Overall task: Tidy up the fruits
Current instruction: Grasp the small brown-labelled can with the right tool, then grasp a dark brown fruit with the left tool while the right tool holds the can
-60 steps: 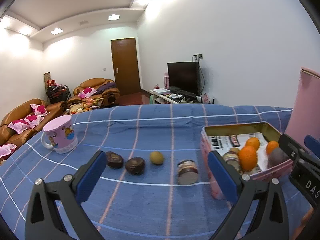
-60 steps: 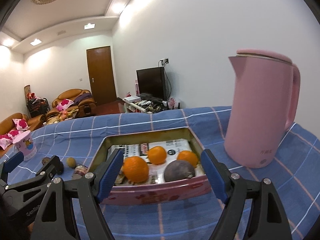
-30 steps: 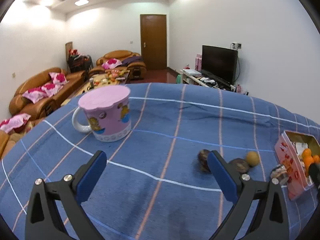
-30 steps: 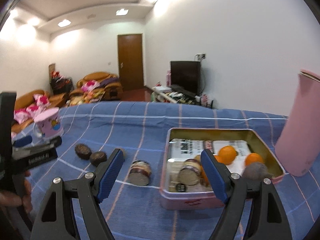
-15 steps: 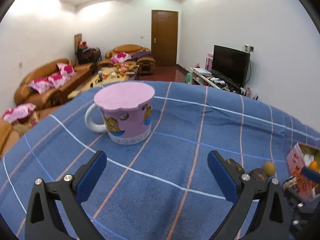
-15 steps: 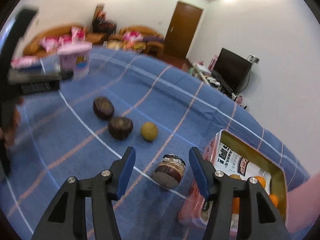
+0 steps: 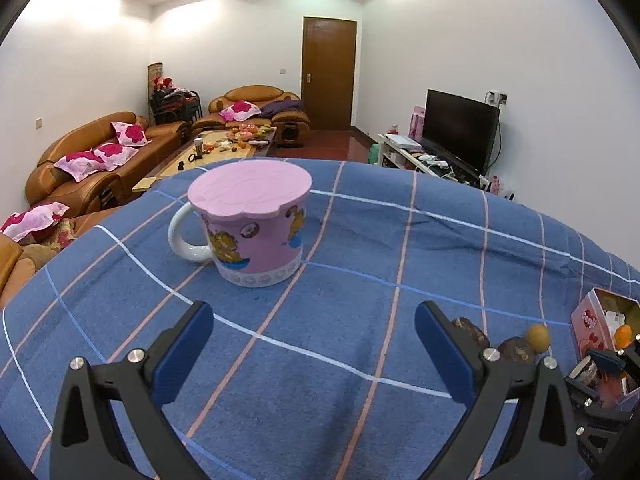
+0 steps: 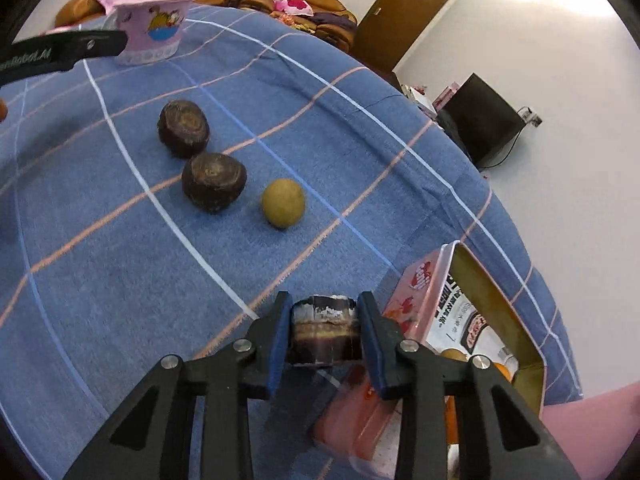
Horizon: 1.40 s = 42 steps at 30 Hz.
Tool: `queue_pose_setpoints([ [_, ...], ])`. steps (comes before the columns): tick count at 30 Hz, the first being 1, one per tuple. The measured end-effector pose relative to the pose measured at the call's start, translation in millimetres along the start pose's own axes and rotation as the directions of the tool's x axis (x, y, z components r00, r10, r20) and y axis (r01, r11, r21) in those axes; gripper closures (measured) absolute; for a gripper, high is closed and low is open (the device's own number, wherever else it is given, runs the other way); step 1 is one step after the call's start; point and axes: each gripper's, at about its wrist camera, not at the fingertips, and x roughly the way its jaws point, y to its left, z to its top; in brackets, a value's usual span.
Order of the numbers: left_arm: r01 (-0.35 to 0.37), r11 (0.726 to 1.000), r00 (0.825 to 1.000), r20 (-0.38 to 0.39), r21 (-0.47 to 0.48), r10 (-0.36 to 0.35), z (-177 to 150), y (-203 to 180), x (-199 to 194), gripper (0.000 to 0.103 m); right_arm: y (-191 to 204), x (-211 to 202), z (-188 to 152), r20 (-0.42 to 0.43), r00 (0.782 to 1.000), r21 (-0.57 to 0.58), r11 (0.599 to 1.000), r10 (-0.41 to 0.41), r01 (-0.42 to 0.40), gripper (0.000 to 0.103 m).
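In the right wrist view my right gripper (image 8: 323, 314) has its jaws closing, and both blue pads press on the sides of a dark cane piece (image 8: 323, 334) lying on the blue cloth beside the pink tin box (image 8: 416, 284). Oranges (image 8: 505, 370) lie in the tin. Left of the cane piece sit a small yellow fruit (image 8: 283, 203) and two dark brown fruits (image 8: 214, 182) (image 8: 184, 128). My left gripper (image 7: 312, 314) hangs open over bare cloth, in front of the pink lidded mug (image 7: 252, 224). The same fruits (image 7: 516, 350) show at its right.
A checked blue cloth (image 7: 360, 240) covers the table, which drops off at the far edge. A pink kettle (image 8: 592, 432) stands at the lower right, behind the tin. The left gripper's finger (image 8: 64, 54) reaches in near the mug (image 8: 154, 28). Sofas and a television stand beyond.
My right gripper has dropped toward the cloth and rolled, and its jaws have narrowed onto the cane piece. The left gripper has drifted slightly closer to the mug, still open.
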Motion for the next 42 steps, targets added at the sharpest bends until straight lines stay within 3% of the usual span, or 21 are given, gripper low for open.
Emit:
queue_pose_setpoints([
  [2,0.008,1.000,1.000,0.006,-0.005,-0.008,0.6,0.7,-1.5,0.000,-7.1,-14.1,-1.8,0.062,0.998,0.073,0.997,0.020,-0.024,0.068],
  [4,0.026,1.000,0.999,0.021,-0.013,-0.026,1.2,0.3,-3.4,0.000,-23.1,-35.9,-4.7,0.172,0.981,0.223,0.967,0.089,-0.127,0.068],
  [5,0.041,0.999,0.999,0.027,-0.012,-0.040,1.1,-0.4,-4.2,0.000,-34.6,-48.1,-9.6,0.259,0.954,0.322,0.917,0.153,-0.234,0.068],
  [7,0.069,0.998,0.997,0.029,-0.007,-0.069,-0.3,-3.6,-4.0,0.000,-43.2,-57.5,-17.4,0.364,0.907,0.428,0.827,0.210,-0.364,0.068],
  [8,0.076,0.997,0.997,0.025,-0.004,-0.076,-1.3,-4.8,-3.2,0.000,-43.2,-59.8,-22.1,0.411,0.885,0.465,0.783,0.221,-0.412,0.068],
  [9,0.091,0.996,0.996,0.015,0.003,-0.091,-2.7,-6.8,-1.1,0.000,-38.3,-59.5,-23.8,0.432,0.875,0.478,0.767,0.220,-0.429,0.068],
  [12,0.127,0.992,0.991,-0.030,-0.008,-0.127,-3.6,-9.5,6.4,0.001,-19.1,-53.9,-28.9,0.436,0.882,0.478,0.785,0.178,-0.394,0.068],
  [15,0.177,0.983,0.983,-0.046,-0.049,-0.179,-3.9,-9.0,10.2,0.005,-13.8,-47.8,-23.3,0.426,0.883,0.478,0.781,0.195,-0.403,0.068],
  [19,0.242,0.967,0.962,-0.113,-0.076,-0.250,-1.7,-30.6,21.8,0.014,-18.2,-54.0,-28.9,0.439,0.886,0.485,0.790,0.151,-0.375,0.068],
  [21,0.236,0.970,0.958,-0.154,-0.061,-0.243,-0.7,-45.0,28.9,0.019,-20.3,-52.4,-30.5,0.442,0.883,0.486,0.786,0.157,-0.382,0.068],
  [23,0.211,0.976,0.954,-0.207,-0.045,-0.216,-0.9,-61.3,40.7,0.032,-22.9,-52.6,-31.5,0.444,0.882,0.487,0.785,0.156,-0.384,0.068],
  [26,0.212,0.976,0.938,-0.271,-0.052,-0.218,-6.5,-77.9,56.4,0.035,-24.6,-49.3,-30.3,0.442,0.881,0.490,0.779,0.166,-0.392,0.068],
  [28,0.193,0.981,0.946,-0.261,-0.019,-0.191,-7.3,-85.7,56.3,0.035,-24.7,-47.8,-30.1,0.441,0.881,0.493,0.774,0.170,-0.396,0.068],
  [31,0.214,0.977,0.945,-0.260,0.023,-0.201,-9.8,-94.0,55.4,0.039,-25.5,-44.8,-29.2,0.435,0.882,0.496,0.770,0.179,-0.401,0.068],
  [32,0.235,0.971,0.940,-0.261,0.035,-0.218,-10.1,-97.0,53.8,0.054,-25.2,-45.0,-29.1,0.435,0.883,0.498,0.769,0.179,-0.401,0.068],
  [34,0.321,0.945,0.913,-0.284,0.061,-0.292,-12.6,-104.6,51.0,0.072,-25.0,-44.7,-28.9,0.433,0.884,0.499,0.770,0.175,-0.397,0.068],
  [37,0.317,0.945,0.915,-0.288,0.082,-0.282,-13.7,-105.9,47.4,0.072,-24.9,-46.5,-28.5,0.437,0.885,0.501,0.774,0.161,-0.388,0.067],
  [40,0.331,0.944,0.910,-0.272,0.016,-0.314,-10.7,-92.7,46.4,0.073,-22.8,-48.0,-28.3,0.439,0.886,0.498,0.781,0.149,-0.378,0.068],
  [42,0.327,0.944,0.921,-0.213,-0.035,-0.327,-8.0,-75.7,38.0,0.073,-21.4,-51.0,-29.3,0.445,0.885,0.496,0.786,0.136,-0.370,0.068],
])
